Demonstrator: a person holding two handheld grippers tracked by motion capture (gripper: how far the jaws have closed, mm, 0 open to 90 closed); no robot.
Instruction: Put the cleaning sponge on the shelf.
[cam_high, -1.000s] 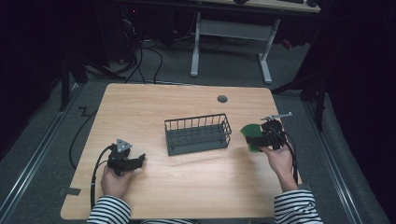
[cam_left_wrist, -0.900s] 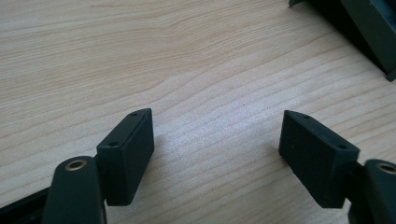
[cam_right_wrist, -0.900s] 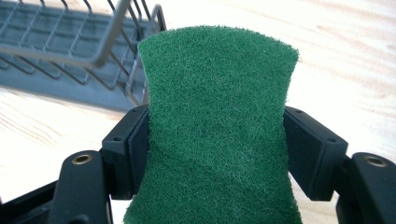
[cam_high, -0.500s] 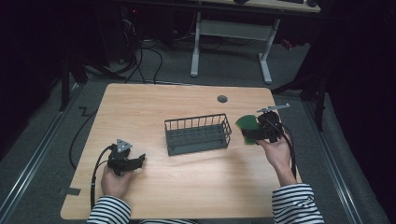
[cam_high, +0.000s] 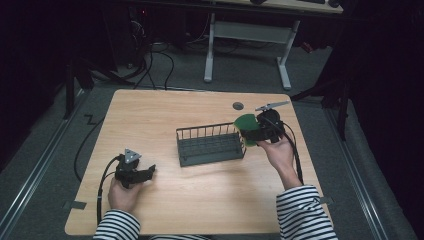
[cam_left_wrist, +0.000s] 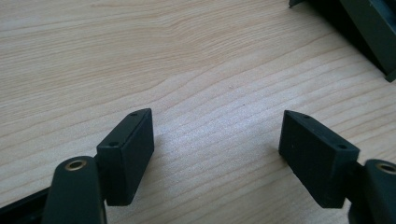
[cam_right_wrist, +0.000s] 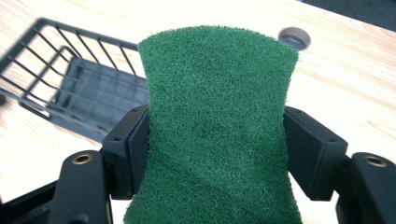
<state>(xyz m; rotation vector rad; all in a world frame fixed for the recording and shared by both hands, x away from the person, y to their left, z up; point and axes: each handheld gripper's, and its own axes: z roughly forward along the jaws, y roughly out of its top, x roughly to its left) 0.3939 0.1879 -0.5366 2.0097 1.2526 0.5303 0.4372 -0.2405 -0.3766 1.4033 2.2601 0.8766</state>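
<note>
A fuzzy green scouring pad (cam_right_wrist: 217, 126), pinched in at its waist, is gripped flatwise by the right claw (cam_high: 256, 131) above the 3 o'clock end of the black wire basket (cam_high: 210, 145). Its coarse fibres are seen in the right gripper view, its long axis running away along the jaws toward a grey grommet (cam_right_wrist: 293, 37). The left claw (cam_left_wrist: 217, 154) is held open over the bare, pale wood-grain counter (cam_left_wrist: 140, 56), at the basket's 8 o'clock in the high view.

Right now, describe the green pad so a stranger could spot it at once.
Start at the wooden table and find the black wire basket at its middle. At the basket's right end, the right gripper clamps the pad by its sides. It is the one green, fuzzy thing there.
</note>
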